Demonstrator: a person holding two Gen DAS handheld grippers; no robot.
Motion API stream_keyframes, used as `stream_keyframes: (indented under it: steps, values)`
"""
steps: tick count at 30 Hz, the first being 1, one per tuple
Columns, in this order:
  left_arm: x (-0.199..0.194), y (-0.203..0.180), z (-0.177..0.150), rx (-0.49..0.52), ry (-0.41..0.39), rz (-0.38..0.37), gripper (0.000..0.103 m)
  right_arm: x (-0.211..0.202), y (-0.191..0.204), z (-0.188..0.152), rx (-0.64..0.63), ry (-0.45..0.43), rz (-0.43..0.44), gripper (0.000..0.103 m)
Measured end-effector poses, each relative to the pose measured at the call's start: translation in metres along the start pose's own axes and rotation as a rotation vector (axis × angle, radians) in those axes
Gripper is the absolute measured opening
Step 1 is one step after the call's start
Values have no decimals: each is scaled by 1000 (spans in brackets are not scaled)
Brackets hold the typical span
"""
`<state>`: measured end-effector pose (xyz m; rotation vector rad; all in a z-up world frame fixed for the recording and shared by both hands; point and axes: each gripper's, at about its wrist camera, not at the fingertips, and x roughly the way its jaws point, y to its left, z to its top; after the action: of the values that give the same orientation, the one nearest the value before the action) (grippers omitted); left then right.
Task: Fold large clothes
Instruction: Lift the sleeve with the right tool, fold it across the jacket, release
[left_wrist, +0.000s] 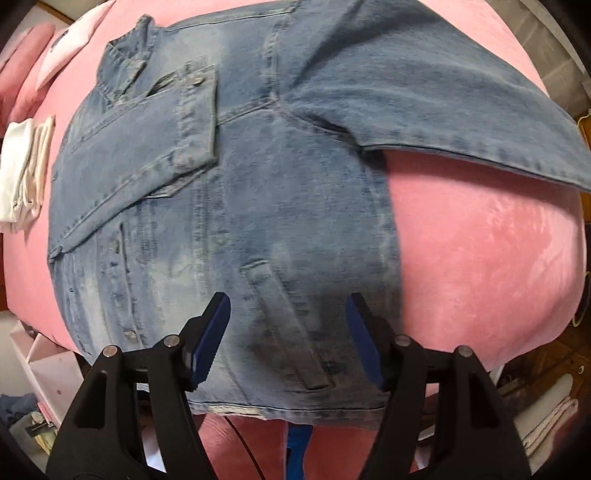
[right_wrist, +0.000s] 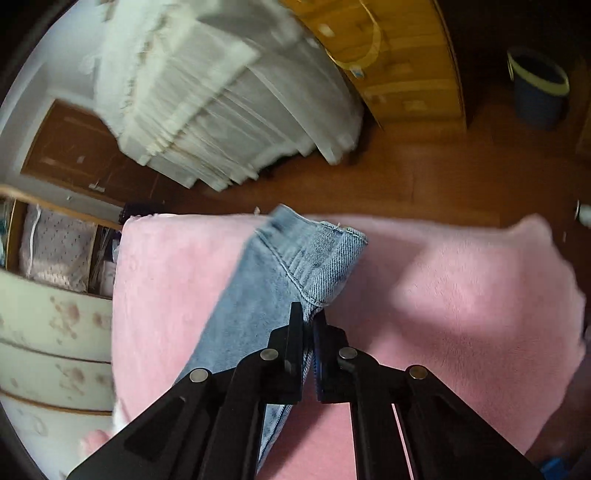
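Black arms and blue pads of the left gripper (left_wrist: 288, 325) fill the near edge of the left wrist view, jaws standing well apart and pointing straight down, with nothing between them but the fabric lying below; they do not pinch it. Under them a light-washed denim jacket (left_wrist: 229, 206) lies spread on a pink plush blanket (left_wrist: 480, 258), its hem nearest, its collar (left_wrist: 125, 70) at the far left, and one sleeve (left_wrist: 147, 177) already folded across the front along the button placket. The other sleeve (left_wrist: 443, 99) runs out to the far right, lifted off the blanket so that a shadow shows beneath its lower edge. Beside the jacket on the left a stack of folded white clothes (left_wrist: 26, 170) rests on the blanket. In the right wrist view the right gripper (right_wrist: 308, 314) is closed tight on that denim sleeve just behind its cuff (right_wrist: 317, 251), the fabric pinched between the two black fingers and trailing back under the gripper toward the near edge. Beyond the far edge of the blanket lie a wooden floor (right_wrist: 424, 181), a blurred white stack of flat sheets (right_wrist: 221, 110), a wooden cabinet (right_wrist: 399, 62) and a dark bin (right_wrist: 539, 88) at the far right.
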<state>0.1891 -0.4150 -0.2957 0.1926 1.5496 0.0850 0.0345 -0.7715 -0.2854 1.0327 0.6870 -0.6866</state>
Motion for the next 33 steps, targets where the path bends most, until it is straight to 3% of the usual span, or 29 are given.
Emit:
stream_keyframes:
  steps: [5,11,14,19,23,27,30,33]
  values:
    - [3,38,0,-42,-12,-17,62,-39,71,-15,-159,-114,-41,4]
    - [14,111,-5,-69,-26,-77,63,-96,166,-46,-329,-280,22,4]
    - [15,163,-10,-103,-33,-100,63,-126,220,-83,-419,-318,120,4]
    - [11,259,-12,-174,-84,-111,63,-151,316,-178,-610,-365,268,4]
    - [16,333,-6,-219,-121,-89,63,-140,372,-257,-723,-321,337,4]
    - [24,394,-4,-279,-156,-59,63,-94,400,-333,-767,-172,418,4]
    - [35,423,-6,-315,-152,-65,63,-47,406,-388,-820,-63,417,4]
    - [45,436,-9,-331,-130,-76,63,14,406,-443,-905,77,337,4]
